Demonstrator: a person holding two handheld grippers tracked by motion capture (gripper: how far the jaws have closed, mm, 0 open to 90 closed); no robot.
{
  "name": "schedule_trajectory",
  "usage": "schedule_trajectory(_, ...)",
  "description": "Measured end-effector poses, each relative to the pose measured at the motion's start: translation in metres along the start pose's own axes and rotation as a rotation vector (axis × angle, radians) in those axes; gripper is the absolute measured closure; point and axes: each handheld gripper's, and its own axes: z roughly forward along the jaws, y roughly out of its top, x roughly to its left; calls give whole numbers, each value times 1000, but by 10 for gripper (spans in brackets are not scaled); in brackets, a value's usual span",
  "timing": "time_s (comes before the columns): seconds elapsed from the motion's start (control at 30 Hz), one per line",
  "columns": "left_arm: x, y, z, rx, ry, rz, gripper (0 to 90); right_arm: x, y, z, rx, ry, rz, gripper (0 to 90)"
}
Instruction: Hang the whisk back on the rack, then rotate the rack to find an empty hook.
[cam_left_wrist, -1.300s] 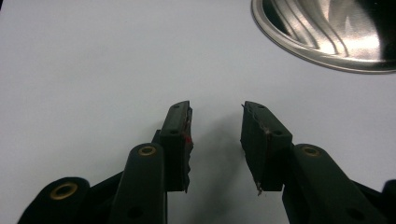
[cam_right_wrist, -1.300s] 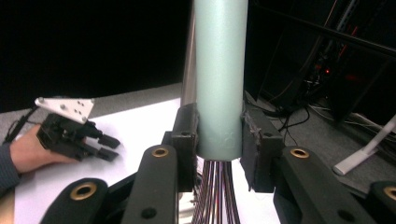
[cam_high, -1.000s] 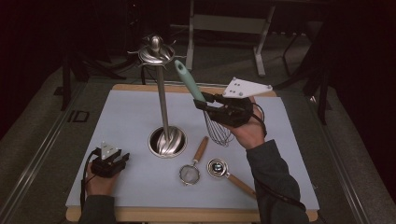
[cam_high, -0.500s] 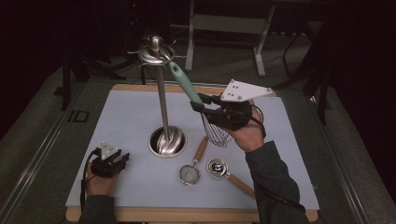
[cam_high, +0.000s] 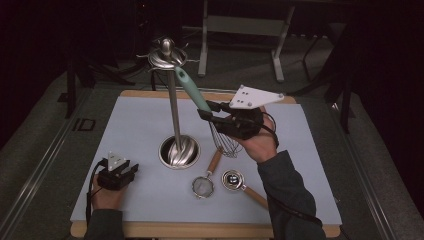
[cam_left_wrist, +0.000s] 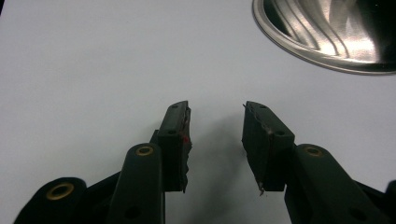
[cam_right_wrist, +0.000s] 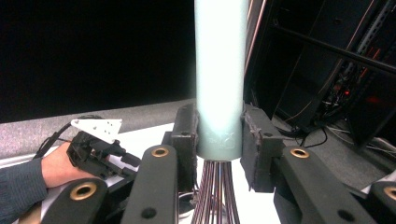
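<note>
Whisk (cam_high: 200, 97) carried nearer stand (cam_high: 172, 115), right tool (cam_high: 210, 112) raised

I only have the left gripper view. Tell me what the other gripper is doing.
Observer: The right gripper is shut on a whisk, pads at the base of its green handle.
Operator: Give me the whisk's pose.
Observer: Tilted, wires down, handle tip up by the top of the stand.
Operator: Report what else lies on the mat.
Observer: A strainer and a measuring cup, in front of the stand's base.
</note>
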Motion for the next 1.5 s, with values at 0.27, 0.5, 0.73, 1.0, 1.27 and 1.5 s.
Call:
schedule_trajectory(0.27, 0, 0, 0, -1, 1, -3, 617, -5, -4, 11, 24, -19, 25, 689)
schedule_trajectory(0.5, 0, 0, 0, -3, 0, -4, 616, -5, -7, 25, 52, -33, 32, 681)
schedule_trajectory(0.73, 0, 0, 0, -6, -2, -8, 615, -5, -3, 29, 44, -66, 37, 616)
schedule_trajectory(1.0, 0, 0, 0, -3, 0, -7, 615, -7, -7, 22, 71, -96, 15, 606)
schedule_trajectory(1.27, 2, 0, 0, -2, -11, -18, 615, -12, -25, 16, 169, -141, -26, 611)
schedule_trajectory(1.5, 6, -1, -1, -16, -29, -53, 629, -17, -40, 10, 272, -185, -8, 607)
